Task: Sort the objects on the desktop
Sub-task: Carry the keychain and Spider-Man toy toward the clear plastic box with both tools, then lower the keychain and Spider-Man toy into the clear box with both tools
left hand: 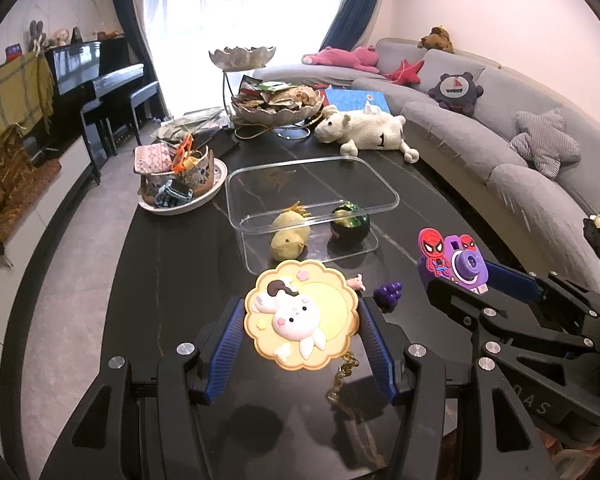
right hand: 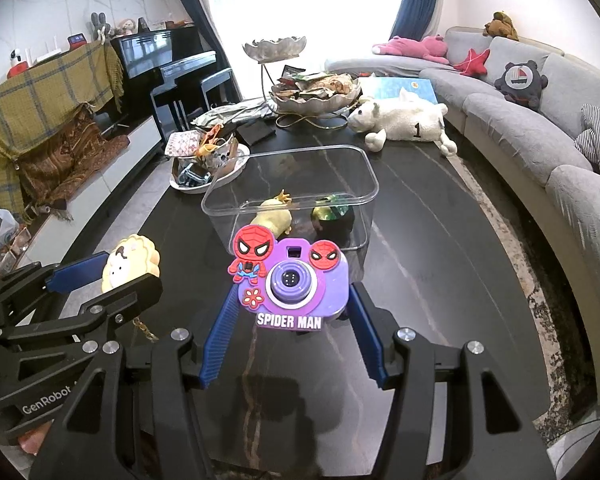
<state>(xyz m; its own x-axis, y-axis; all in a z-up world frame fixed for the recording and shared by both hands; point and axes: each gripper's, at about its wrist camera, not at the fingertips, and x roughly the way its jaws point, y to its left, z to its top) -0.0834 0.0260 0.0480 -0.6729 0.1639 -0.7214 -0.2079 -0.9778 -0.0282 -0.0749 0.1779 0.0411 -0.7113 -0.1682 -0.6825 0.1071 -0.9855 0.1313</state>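
My left gripper [left hand: 300, 310] is shut on a yellow flower-shaped bunny charm [left hand: 296, 320], held just above the dark table with its gold chain [left hand: 342, 380] dangling. My right gripper [right hand: 294, 296] is shut on a purple Spider-Man toy camera [right hand: 292, 280], also clear of the tabletop. Each gripper shows in the other's view: the right gripper [left hand: 460, 280] with the camera [left hand: 456, 264], the left gripper [right hand: 128, 272] with the charm [right hand: 130, 264]. Ahead stands a clear plastic box [left hand: 236, 196] [right hand: 374, 188] holding a yellow plush toy [left hand: 290, 236] and a dark ball [left hand: 349, 224].
A small pink figure [left hand: 358, 282] and purple toy grapes [left hand: 388, 296] lie on the table between the grippers. A cluttered white dish [left hand: 180, 176], a tiered snack bowl [left hand: 276, 104] and a white plush animal [left hand: 364, 132] sit farther back. A grey sofa [left hand: 480, 148] runs along the right.
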